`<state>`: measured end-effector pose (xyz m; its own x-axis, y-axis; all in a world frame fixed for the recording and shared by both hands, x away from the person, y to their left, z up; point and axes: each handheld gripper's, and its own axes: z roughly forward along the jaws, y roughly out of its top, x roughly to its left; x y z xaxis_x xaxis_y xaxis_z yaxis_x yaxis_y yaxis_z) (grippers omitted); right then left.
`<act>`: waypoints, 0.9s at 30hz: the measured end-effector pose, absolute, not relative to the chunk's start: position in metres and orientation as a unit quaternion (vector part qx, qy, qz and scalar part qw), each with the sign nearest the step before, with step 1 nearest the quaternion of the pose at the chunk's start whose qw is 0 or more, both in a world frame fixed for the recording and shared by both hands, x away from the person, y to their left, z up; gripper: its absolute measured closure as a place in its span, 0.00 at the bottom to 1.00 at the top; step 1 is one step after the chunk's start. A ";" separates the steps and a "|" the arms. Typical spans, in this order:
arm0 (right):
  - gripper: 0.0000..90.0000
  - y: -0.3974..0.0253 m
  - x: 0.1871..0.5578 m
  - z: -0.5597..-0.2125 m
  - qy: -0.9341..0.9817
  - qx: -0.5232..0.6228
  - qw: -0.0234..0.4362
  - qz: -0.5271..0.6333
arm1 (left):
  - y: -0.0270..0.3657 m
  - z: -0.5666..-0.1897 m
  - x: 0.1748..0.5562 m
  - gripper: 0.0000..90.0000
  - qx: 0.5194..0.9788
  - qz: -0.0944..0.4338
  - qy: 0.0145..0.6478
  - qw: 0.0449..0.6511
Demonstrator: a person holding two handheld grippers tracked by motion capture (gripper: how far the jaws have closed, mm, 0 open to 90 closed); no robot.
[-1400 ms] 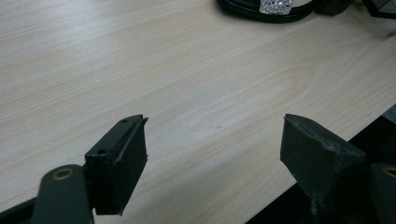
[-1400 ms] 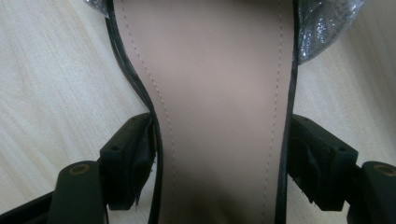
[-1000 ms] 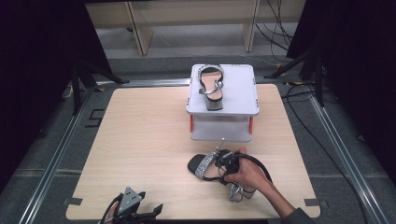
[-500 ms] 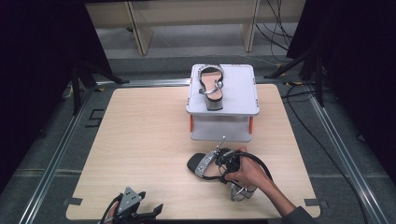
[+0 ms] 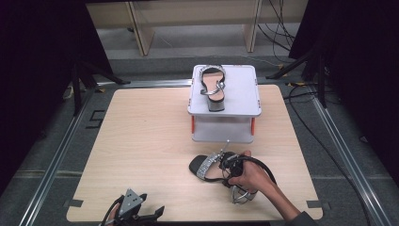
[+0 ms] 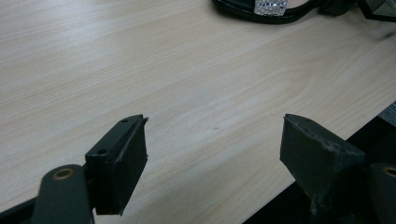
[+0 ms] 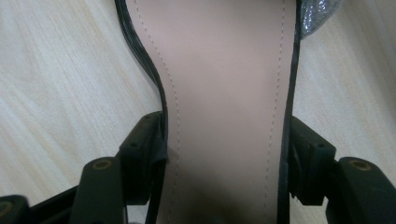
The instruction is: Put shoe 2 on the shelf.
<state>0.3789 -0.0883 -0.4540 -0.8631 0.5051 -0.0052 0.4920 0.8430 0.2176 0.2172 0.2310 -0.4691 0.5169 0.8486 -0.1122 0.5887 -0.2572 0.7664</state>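
Nearest the person, the left gripper [image 5: 136,213] rested at the table's [image 5: 141,141] front edge, jaws spread wide over bare wood, holding nothing. Further in, the right gripper [image 5: 229,165] had its jaws closed across the waist of a black rhinestone-strapped sandal [image 5: 207,167] lying flat on the table, each pad against an edge of the tan insole [image 7: 224,93]. The grip looked square; the judgement was that a level lift, without twisting, would keep the narrow sole from slipping. Beyond stood the grey riser [image 5: 244,89], the matching sandal [image 5: 212,87] on its left half, leaving room beside it on the right.
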 end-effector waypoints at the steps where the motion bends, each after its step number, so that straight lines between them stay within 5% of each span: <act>1: 0.44 -0.088 0.377 -0.454 0.958 0.266 0.035 0.103 | 0.232 -0.469 0.218 0.25 0.778 0.168 0.463 0.391; 8: 0.47 -0.087 0.377 -0.450 0.959 0.261 0.043 0.105 | 0.231 -0.469 0.217 0.25 0.772 0.164 0.465 0.400; 27: 0.47 -0.044 0.401 -0.352 0.956 0.221 0.048 0.187 | 0.232 -0.468 0.218 0.25 0.779 0.158 0.459 0.396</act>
